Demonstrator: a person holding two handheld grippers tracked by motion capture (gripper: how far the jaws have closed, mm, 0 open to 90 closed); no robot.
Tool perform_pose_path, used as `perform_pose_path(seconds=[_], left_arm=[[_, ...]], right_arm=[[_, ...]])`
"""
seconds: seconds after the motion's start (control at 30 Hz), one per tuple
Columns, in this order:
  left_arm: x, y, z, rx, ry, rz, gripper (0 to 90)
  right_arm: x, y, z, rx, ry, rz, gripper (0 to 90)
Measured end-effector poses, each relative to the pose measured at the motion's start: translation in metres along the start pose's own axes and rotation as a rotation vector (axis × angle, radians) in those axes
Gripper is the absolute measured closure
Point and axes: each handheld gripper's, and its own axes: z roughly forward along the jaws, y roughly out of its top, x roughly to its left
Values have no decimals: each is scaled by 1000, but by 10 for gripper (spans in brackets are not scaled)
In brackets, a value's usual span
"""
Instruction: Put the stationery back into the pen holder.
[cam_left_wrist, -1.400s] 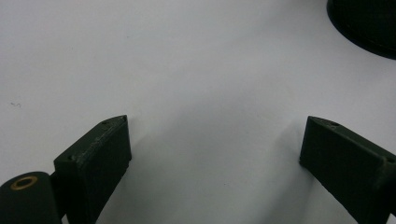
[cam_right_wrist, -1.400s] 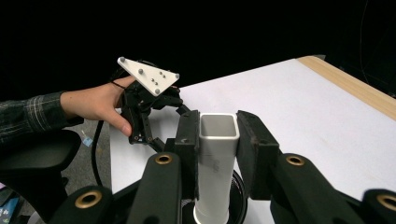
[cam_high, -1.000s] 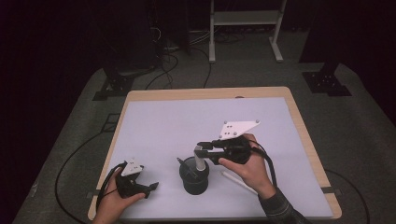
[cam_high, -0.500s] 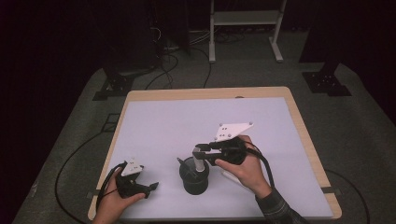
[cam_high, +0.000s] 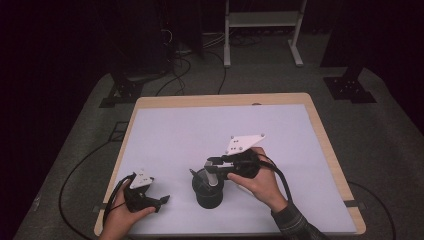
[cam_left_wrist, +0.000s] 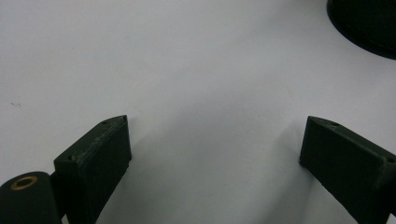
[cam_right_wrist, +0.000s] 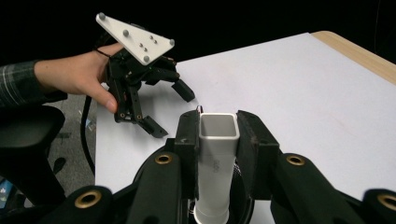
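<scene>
A black cup (cam_high: 207, 194) stands on the white table near its front edge. A pale square tube (cam_right_wrist: 216, 154) rises upright out of the cup, and my right gripper (cam_right_wrist: 217, 123) is shut on the tube's top end. From above, the right gripper (cam_high: 212, 167) sits directly over the cup with its jaws pointing left. My left gripper (cam_high: 162, 200) rests low at the front left, open, with bare table between its jaws. The left gripper (cam_left_wrist: 215, 126) has the cup's base (cam_left_wrist: 369, 23) at its upper right. The left gripper (cam_right_wrist: 173, 112) also appears open beyond the tube.
The table's white mat (cam_high: 200, 135) is bordered by a wooden edge (cam_high: 225, 100). Cables trail off the front left corner (cam_high: 107, 205). A metal stand (cam_high: 260, 30) and dark equipment stand on the floor behind the table.
The right gripper, still holding the tube, has shifted slightly left and toward the person over the cup. The left gripper has stayed in place.
</scene>
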Motion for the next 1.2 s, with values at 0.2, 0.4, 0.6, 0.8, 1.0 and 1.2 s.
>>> perform_pose_path(seconds=[0.2, 0.4, 0.6, 0.8, 1.0, 1.2], left_arm=[[0, 0, 0, 2, 0, 2, 79], [0, 0, 0, 2, -1, 3, 79], [0, 0, 0, 1, 1, 5, 79], [1, 0, 0, 3, 0, 8, 79], [0, 0, 0, 3, 0, 6, 79], [1, 0, 0, 3, 0, 6, 79]], right_arm=[[1, -4, 6, 17, 3, 1, 702], [1, -9, 10, 38, -3, -11, 702], [2, -14, 12, 55, -11, -21, 701], [3, -18, 14, 76, -22, -28, 701], [5, -21, 19, 104, -26, -40, 700], [5, -25, 25, 143, -27, -47, 700]])
